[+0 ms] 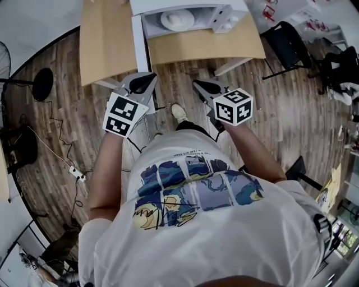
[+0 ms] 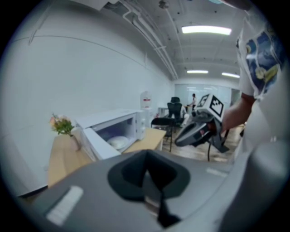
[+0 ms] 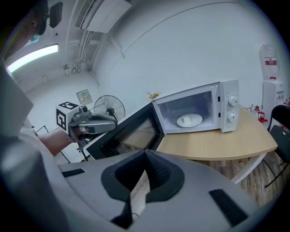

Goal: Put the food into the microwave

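The white microwave [image 1: 185,17] stands on the wooden table [image 1: 106,45] with its door [image 1: 139,42] swung wide open. Inside it lies a white plate of pale food [image 1: 177,19], also seen as the plate [image 3: 189,120] and the plate [image 2: 118,142] in the two gripper views. My left gripper [image 1: 149,77] and right gripper [image 1: 197,84] hang side by side over the floor, short of the table's front edge. Both are shut with nothing between their fingers. The left gripper [image 2: 147,168] points toward the door, and the right gripper [image 3: 146,164] faces the open door [image 3: 131,133].
A small vase of flowers [image 2: 63,124] stands on the table left of the microwave. A floor fan [image 1: 42,84], cables and a power strip [image 1: 77,174] lie on the wooden floor at left. A black chair [image 1: 289,45] is at right, and a water dispenser [image 3: 270,86] stands behind the table.
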`<act>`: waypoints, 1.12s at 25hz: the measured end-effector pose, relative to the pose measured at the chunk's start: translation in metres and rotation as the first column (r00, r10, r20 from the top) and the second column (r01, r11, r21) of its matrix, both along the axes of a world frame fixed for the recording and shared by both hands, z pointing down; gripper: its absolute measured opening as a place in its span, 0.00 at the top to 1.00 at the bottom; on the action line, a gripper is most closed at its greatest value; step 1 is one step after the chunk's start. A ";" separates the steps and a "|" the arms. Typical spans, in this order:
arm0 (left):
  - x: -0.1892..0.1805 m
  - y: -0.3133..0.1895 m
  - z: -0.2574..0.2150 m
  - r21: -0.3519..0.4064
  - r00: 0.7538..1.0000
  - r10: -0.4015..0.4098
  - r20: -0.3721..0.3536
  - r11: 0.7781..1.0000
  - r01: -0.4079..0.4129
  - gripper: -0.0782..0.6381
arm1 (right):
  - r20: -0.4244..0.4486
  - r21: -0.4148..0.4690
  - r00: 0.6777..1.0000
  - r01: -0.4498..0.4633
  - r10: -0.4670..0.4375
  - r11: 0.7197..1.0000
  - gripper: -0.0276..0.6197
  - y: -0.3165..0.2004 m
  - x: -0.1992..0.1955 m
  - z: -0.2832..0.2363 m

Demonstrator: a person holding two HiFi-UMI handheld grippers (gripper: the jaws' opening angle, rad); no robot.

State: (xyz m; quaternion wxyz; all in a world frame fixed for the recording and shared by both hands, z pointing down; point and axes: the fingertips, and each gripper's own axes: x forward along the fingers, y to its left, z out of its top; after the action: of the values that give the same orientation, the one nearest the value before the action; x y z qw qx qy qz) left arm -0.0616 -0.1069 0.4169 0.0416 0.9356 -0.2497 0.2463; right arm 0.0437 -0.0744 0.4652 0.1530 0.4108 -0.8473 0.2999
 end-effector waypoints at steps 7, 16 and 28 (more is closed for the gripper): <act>-0.008 -0.001 -0.001 0.014 1.000 -0.010 -0.001 1.000 0.010 0.88 | -0.021 0.036 1.000 0.017 -0.016 0.999 0.95 0.019 -0.006 -0.012; -0.010 -0.004 0.001 0.039 1.000 -0.030 0.002 0.999 0.030 0.88 | -0.021 0.038 1.000 0.017 -0.016 0.999 0.95 0.035 -0.005 -0.011; -0.012 -0.001 0.001 0.049 0.998 -0.053 0.018 0.997 0.053 0.88 | -0.024 0.042 0.999 0.048 -0.047 0.998 0.95 0.032 -0.004 -0.012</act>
State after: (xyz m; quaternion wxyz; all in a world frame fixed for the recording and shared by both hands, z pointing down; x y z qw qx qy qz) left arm -0.0737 -0.1083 0.4178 0.0232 0.9270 -0.2807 0.2478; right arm 0.0393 -0.0419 0.4534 0.1610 0.3970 -0.8612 0.2733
